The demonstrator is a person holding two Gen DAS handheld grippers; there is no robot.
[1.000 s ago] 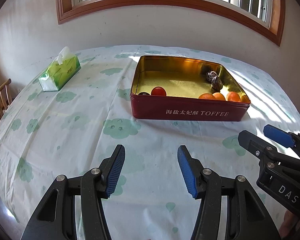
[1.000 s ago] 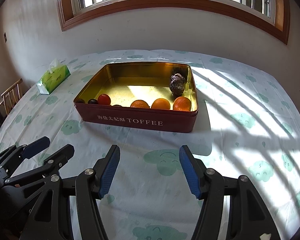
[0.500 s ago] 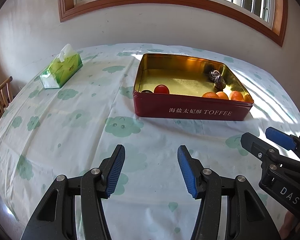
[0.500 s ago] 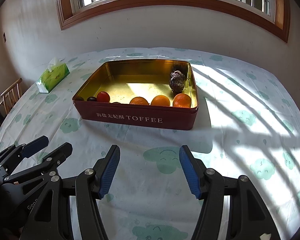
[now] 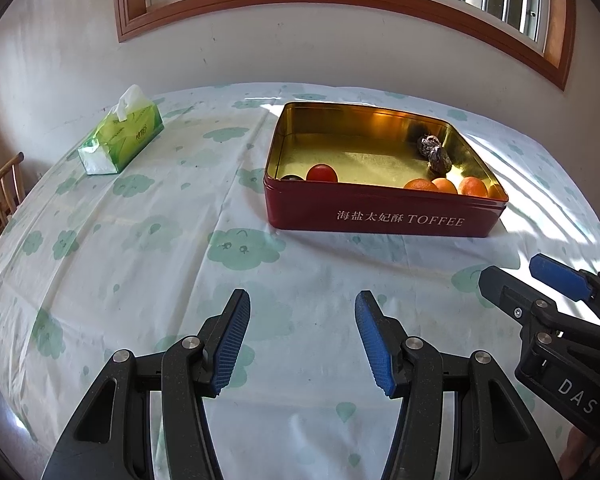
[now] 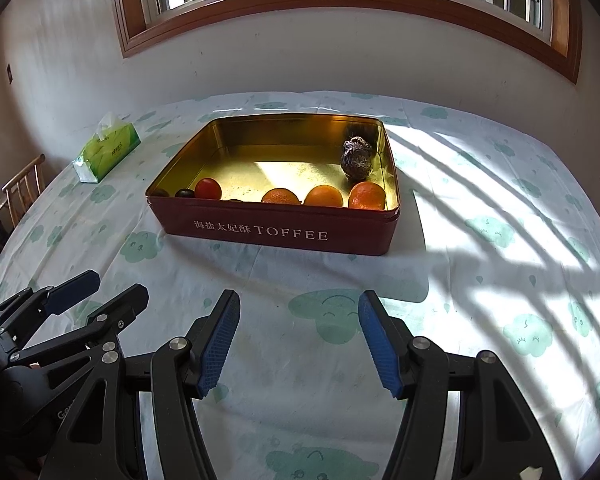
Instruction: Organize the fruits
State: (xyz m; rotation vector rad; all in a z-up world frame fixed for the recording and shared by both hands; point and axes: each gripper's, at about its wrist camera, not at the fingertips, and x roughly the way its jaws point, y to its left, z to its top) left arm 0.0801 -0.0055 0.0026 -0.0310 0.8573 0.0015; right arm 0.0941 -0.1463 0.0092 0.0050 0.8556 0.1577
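Observation:
A red toffee tin (image 5: pixel 380 216) (image 6: pixel 276 232) with a gold inside stands on the table ahead of both grippers. Along its near wall lie three oranges (image 6: pixel 324 196) (image 5: pixel 444 185), a red tomato (image 6: pixel 208 189) (image 5: pixel 321 173) and small dark fruits (image 6: pixel 185 193). A dark wrinkled fruit (image 6: pixel 357 160) (image 5: pixel 436 154) sits near the far right corner. My left gripper (image 5: pixel 300 340) hangs open over the tablecloth, nothing between its blue pads. My right gripper (image 6: pixel 298 340) is open too and empty, well short of the tin. Each gripper shows at the edge of the other's view.
A green tissue box (image 5: pixel 120 140) (image 6: pixel 106 152) lies at the table's far left. A wooden chair (image 5: pixel 0 196) stands beyond the left edge. The table (image 5: pixel 140 260) bears a white cloth with green clouds; a wall and window rise behind it.
Both views have shifted slightly, so the tin sits a little lower and nearer in the frames. Neither gripper's opening has changed.

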